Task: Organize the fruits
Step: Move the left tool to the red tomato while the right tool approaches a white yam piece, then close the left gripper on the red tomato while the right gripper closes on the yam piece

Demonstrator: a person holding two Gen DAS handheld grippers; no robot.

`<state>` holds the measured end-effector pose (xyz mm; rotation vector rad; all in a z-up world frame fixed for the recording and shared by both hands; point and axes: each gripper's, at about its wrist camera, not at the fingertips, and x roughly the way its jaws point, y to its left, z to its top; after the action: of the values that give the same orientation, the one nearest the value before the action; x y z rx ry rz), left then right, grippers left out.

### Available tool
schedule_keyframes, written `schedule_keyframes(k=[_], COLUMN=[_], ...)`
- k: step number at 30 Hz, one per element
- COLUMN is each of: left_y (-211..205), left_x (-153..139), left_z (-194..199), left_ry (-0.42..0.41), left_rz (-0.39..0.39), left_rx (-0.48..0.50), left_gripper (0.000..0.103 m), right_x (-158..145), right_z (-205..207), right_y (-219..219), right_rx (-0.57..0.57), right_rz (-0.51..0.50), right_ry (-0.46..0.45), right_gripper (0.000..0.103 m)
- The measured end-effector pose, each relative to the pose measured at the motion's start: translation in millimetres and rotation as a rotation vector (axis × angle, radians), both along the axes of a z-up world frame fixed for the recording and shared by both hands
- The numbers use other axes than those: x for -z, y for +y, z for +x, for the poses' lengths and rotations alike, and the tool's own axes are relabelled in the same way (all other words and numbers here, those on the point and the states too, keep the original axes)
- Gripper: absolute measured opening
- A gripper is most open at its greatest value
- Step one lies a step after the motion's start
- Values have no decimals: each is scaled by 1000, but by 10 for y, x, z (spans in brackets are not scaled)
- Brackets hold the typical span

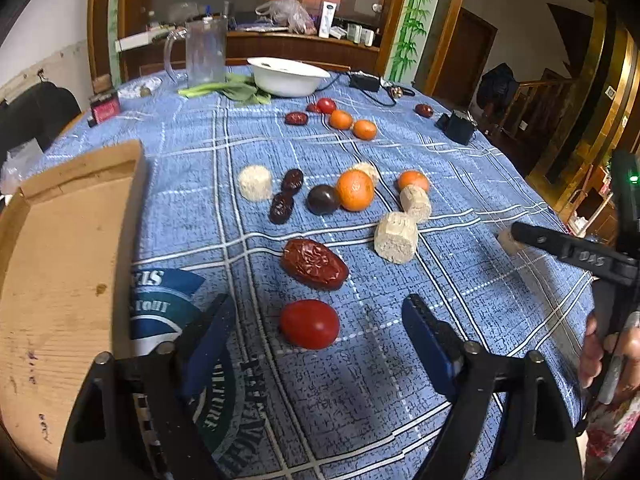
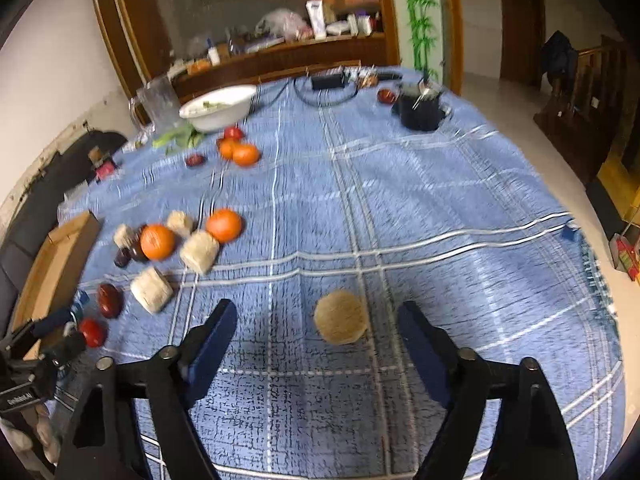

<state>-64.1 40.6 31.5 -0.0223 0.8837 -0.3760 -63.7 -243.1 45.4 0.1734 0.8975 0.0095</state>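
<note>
My left gripper (image 1: 320, 312) is open low over the blue checked tablecloth (image 1: 460, 280), and a small red tomato (image 1: 309, 324) lies between its blue pads without touching them. A wrinkled red date (image 1: 314, 264) sits just beyond. Farther out lie oranges (image 1: 355, 190), dark dates (image 1: 282, 208), a dark plum (image 1: 323, 199) and tan cylinder cakes (image 1: 396, 237). My right gripper (image 2: 318, 314) is open too, with a round tan cake (image 2: 341, 317) on the cloth between its fingers, free of both pads. Its other fruits show blurred at left, among them an orange (image 2: 157, 242).
An open cardboard box (image 1: 60, 260) stands at the table's left edge. At the back are a white bowl (image 1: 286, 76), a glass pitcher (image 1: 204, 54), green leaves (image 1: 236, 90), more small oranges (image 1: 365, 129) and a black cup (image 2: 420, 110). A person's hand (image 1: 600, 348) holds the right tool.
</note>
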Motion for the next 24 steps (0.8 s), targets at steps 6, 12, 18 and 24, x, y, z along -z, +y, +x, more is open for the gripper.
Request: schedule_keyframes(k=[6,12,18,24], left_y=[-72,-9,47,261], left_x=[153,162,3,-249], left_z=[83,86,-52,-212], left_ry=[72,68,12,-38], left_rz=[12,-2,-27,-84], left_rx=[28,0,-5,-27], left_gripper=[49,31,31,31], right_x=[191,207,89,-108], right_z=[118,83,-48,-157], right_y=[59,32,63,244], right_rx=[2,20,6,-24], right_rz=[-18,-33,-8,12], right_ry=[66,61,20,-35], right_gripper=[71,34,34,34])
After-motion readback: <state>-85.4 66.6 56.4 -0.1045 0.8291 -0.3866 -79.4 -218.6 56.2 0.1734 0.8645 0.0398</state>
